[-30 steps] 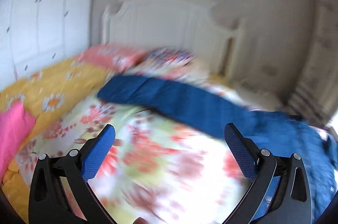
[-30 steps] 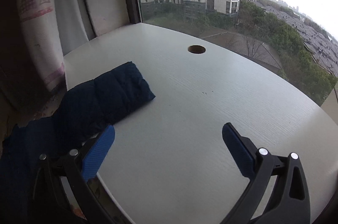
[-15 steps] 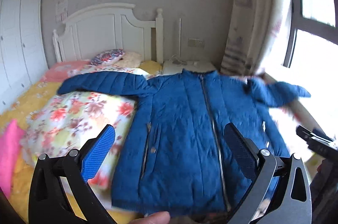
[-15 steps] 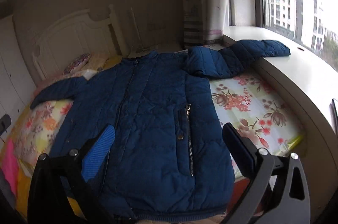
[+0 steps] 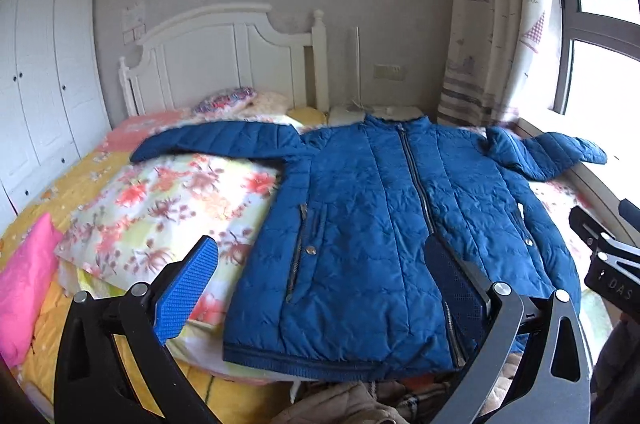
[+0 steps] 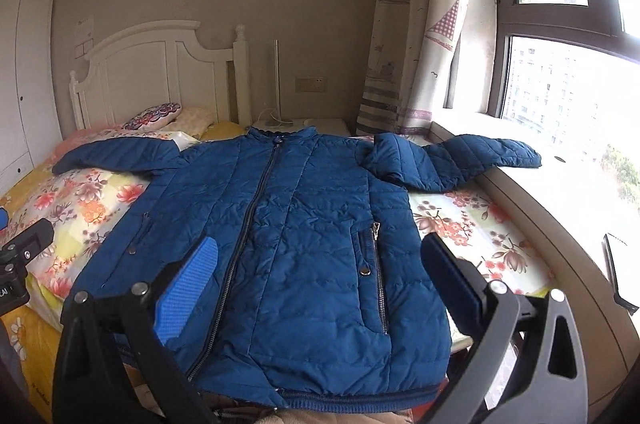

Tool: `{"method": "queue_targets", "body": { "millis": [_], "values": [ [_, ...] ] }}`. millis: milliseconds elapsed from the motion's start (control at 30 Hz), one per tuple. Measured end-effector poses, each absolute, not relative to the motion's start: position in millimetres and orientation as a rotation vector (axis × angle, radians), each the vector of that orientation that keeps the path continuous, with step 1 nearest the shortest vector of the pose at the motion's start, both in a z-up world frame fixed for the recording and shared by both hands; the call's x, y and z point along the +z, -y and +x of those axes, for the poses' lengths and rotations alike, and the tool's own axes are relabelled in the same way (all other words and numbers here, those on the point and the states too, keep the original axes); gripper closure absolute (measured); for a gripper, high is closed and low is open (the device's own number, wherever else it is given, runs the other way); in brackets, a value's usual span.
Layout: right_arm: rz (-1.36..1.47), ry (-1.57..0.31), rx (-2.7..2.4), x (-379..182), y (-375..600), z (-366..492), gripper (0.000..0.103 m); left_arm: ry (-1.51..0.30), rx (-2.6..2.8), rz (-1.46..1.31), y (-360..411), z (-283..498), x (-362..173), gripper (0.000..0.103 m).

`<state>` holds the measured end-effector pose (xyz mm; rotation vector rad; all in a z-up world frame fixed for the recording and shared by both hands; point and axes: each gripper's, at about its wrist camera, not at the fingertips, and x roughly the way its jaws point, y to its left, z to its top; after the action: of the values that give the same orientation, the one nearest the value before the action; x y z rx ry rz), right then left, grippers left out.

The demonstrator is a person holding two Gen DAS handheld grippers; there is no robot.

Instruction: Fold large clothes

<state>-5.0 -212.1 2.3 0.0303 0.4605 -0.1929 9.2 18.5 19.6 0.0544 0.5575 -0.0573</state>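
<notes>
Both grippers (image 5: 322, 288) (image 6: 318, 282) are hovering, jaws wide and empty, over the jacket (image 5: 384, 224); its slick padding risks slipping mid-fold.

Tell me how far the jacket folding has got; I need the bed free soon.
Done: the blue jacket lies flat on the bed, front up and zipped. One sleeve reaches onto the window ledge, the other sleeve lies toward the pillows. In hand: nothing; the left gripper and right gripper are open above the hem. Left: every fold, sleeves first.
</notes>
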Motion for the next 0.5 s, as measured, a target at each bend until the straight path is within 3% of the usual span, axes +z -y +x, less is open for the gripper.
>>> {"method": "queue_targets", "body": {
  "millis": [500],
  "values": [
    [0.000,-0.436,-0.166,4.1,198.5,-11.3,0.002,-0.571,-0.028,0.059,-23.1,7.5,11.9,0.004]
  ]
}}
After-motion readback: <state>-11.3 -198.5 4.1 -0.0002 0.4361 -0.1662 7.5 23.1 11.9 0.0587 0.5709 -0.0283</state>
